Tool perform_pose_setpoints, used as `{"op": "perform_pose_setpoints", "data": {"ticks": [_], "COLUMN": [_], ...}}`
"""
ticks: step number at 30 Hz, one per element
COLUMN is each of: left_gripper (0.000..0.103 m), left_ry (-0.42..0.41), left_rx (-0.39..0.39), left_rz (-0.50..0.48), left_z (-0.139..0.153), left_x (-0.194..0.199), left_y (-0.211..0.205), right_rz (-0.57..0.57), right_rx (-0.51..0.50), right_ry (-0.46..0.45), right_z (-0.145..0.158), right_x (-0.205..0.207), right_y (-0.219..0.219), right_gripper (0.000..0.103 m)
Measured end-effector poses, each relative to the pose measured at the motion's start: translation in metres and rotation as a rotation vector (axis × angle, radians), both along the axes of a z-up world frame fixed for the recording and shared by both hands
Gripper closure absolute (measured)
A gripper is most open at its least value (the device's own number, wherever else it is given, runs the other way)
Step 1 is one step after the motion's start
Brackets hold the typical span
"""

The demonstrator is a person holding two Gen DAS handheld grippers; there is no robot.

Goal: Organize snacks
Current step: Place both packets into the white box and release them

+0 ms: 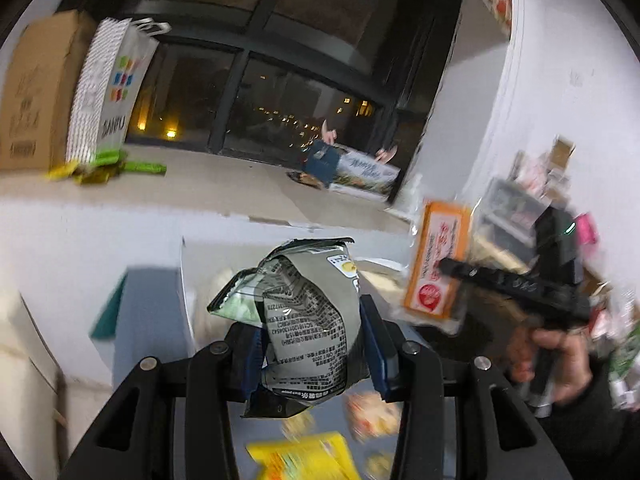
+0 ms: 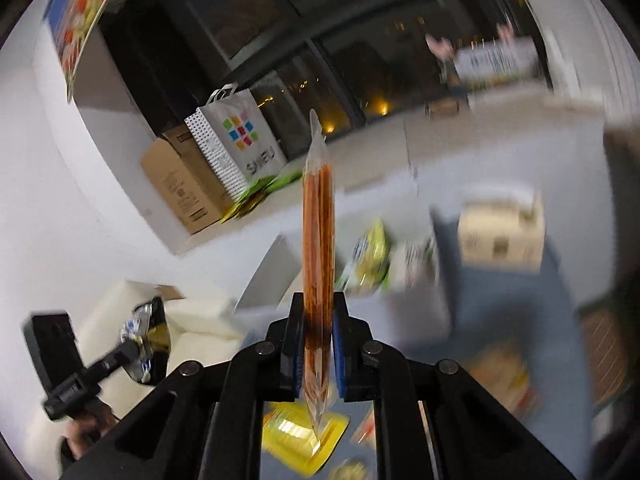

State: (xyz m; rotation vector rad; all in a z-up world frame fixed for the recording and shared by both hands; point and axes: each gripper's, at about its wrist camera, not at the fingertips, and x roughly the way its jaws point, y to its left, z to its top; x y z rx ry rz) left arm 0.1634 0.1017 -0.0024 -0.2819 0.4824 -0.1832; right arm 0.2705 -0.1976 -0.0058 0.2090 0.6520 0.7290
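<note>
Left wrist view, left to right. A brown cardboard box [image 1: 36,92] stands upright on the pale window ledge [image 1: 224,188]. A white paper shopping bag with coloured squares [image 1: 108,88] leans against the box. Green and yellow snack sachets [image 1: 108,166] lie at the foot of the bag.

The left gripper [image 1: 310,344] is closed on a crumpled grey foil snack packet with black print [image 1: 304,320]. The packet sits between the blue pads [image 1: 374,352] and rises above them, clear of any surface. A white open box [image 1: 188,280] stands behind the packet. Below the packet, a yellow snack pack [image 1: 300,456] lies on the blue counter [image 1: 156,312]; it is blurred.

To the right, the right gripper [image 1: 456,268] is clamped on a flat orange snack pack in clear wrap [image 1: 436,264], held in the air. The person's right hand [image 1: 560,356] grips the handle. The goods behind it are too blurred to identify.

Right wrist view, left to right. The left gripper [image 2: 138,350] appears at the lower left with the foil packet [image 2: 146,340] in it. The cardboard box [image 2: 180,184] and the shopping bag [image 2: 236,140] stand on the ledge [image 2: 360,160].

At centre, the right gripper [image 2: 318,344] holds the orange pack [image 2: 318,220] edge-on and upright, with the jaws narrow. The yellow pack [image 2: 296,436] lies on the counter [image 2: 500,300] beneath. A green and yellow snack bag [image 2: 368,260] rests in the white box [image 2: 416,312] just right of the orange pack. A cream-coloured carton [image 2: 500,232] stands farther right; it is blurred.
</note>
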Motion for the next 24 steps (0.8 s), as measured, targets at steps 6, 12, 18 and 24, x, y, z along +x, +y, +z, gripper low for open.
{"op": "perform_pose_setpoints", "data": {"ticks": [6, 12, 18, 24], "left_gripper": [0.054, 0.0, 0.0, 0.0], "left_ry": [0.092, 0.187, 0.179, 0.124], "left_rx": [0.122, 0.219, 0.209, 0.226], "left_rz": [0.017, 0.069, 0.095, 0.106], "left_z": [-0.009, -0.033, -0.03, -0.013], "left_x": [0.094, 0.134, 0.112, 0.068], "left_y": [-0.005, -0.008, 0.0, -0.002], "right_rz": [-0.001, 0.046, 0.029, 0.069], "right_rx": [-0.205, -0.283, -0.233, -0.245], "right_ry": [-0.02, 0.103, 0.082, -0.007], "right_z": [0.01, -0.013, -0.013, 0.005], "right_x": [0.066, 0.121, 0.115, 0.083], "right_y": [0.053, 0.089, 0.08, 0.073], "right_gripper": [0.091, 0.057, 0.0, 0.0]}}
